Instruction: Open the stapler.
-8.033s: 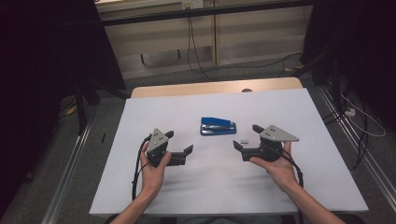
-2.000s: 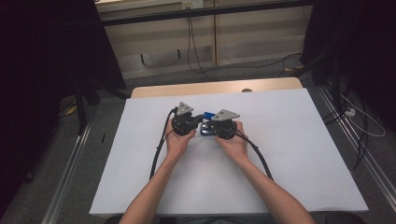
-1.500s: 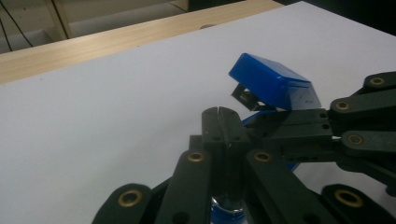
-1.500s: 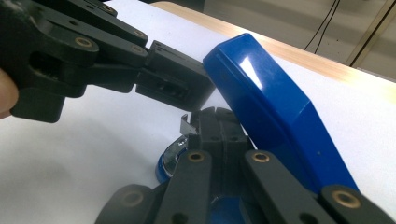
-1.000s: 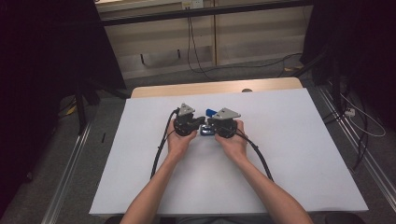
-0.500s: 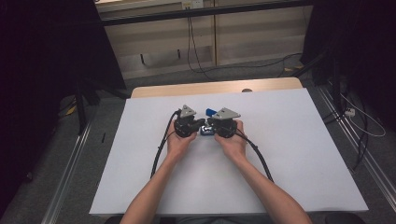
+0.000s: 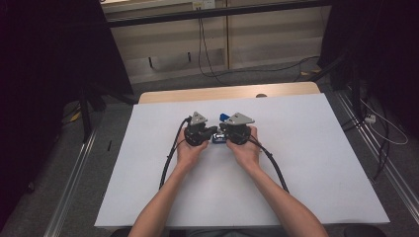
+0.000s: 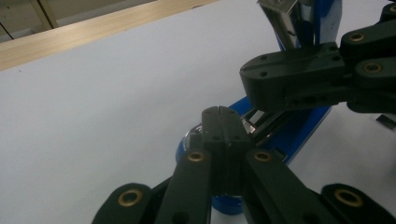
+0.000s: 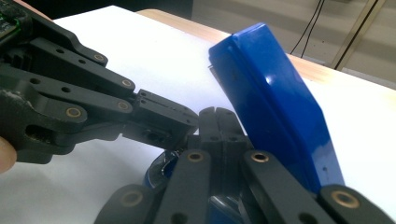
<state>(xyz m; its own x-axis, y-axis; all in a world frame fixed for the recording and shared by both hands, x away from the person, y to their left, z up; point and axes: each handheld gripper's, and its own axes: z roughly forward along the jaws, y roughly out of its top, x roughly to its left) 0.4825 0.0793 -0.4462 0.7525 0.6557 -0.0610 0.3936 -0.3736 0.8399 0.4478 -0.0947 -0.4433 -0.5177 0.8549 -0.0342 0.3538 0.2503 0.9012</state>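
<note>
Blue stapler (image 9: pixel 275 102) hinged open on white table (image 7: pixel 306 163), left gripper (image 7: pixel 213 131) and right gripper (image 7: pixel 222 133) both jaws together, tips meeting at its base

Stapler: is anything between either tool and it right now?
Nothing visible. Both shut tools meet at the blue stapler, whose top is swung up: the left tool sits at its base, the right tool beside the raised top. The white table around them is bare.

Blue stapler (image 9: pixel 275 107) (lid up) by right gripper (image 9: pixel 219 122)
</note>
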